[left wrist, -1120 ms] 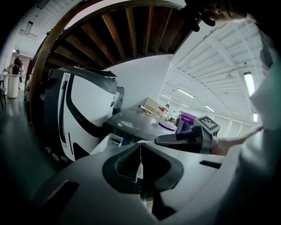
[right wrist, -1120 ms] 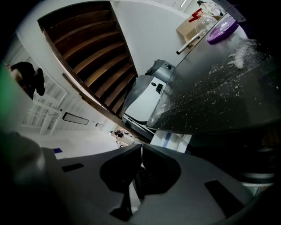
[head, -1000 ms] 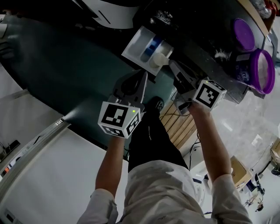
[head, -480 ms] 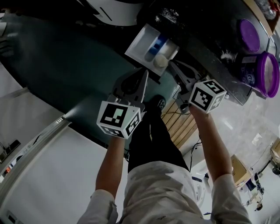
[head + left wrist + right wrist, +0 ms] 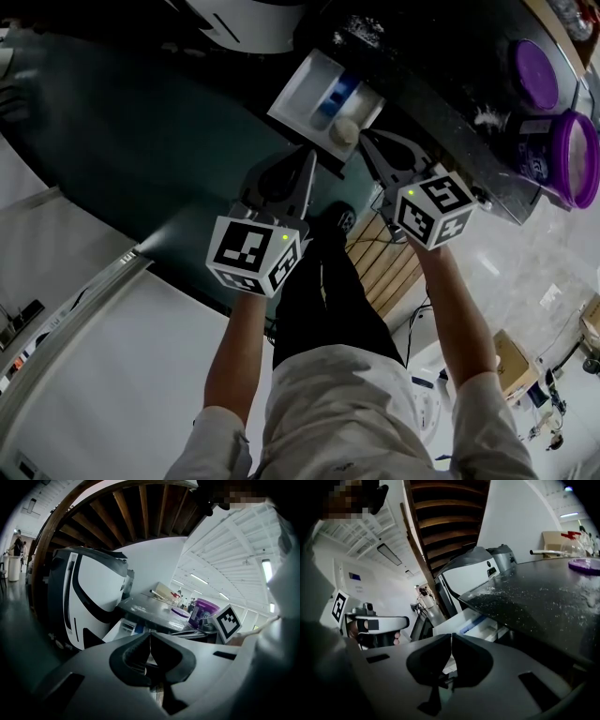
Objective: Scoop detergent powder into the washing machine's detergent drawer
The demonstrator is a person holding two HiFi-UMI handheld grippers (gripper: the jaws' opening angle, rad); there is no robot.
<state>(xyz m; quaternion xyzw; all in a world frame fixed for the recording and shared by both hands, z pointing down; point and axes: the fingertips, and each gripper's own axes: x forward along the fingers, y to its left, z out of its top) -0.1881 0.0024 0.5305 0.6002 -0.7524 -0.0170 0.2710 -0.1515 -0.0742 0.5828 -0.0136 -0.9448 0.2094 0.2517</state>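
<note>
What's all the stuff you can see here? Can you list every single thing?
detergent drawer: one, white with a blue insert, pulled open under the dark top
round lump: one, white, at the drawer's near corner; scoop or powder, can't tell
dark top: one, black, above the drawer
spilled powder: one patch, white, on the dark top
tub: one, purple, open, at the top's right end
lid: one, purple, flat on the top beside the tub
wooden slats: one set, tan, down on the floor
cardboard box: one, brown, floor at right
left tool: one, grey, jaws together
right tool: one, grey, jaws together, near the drawer
</note>
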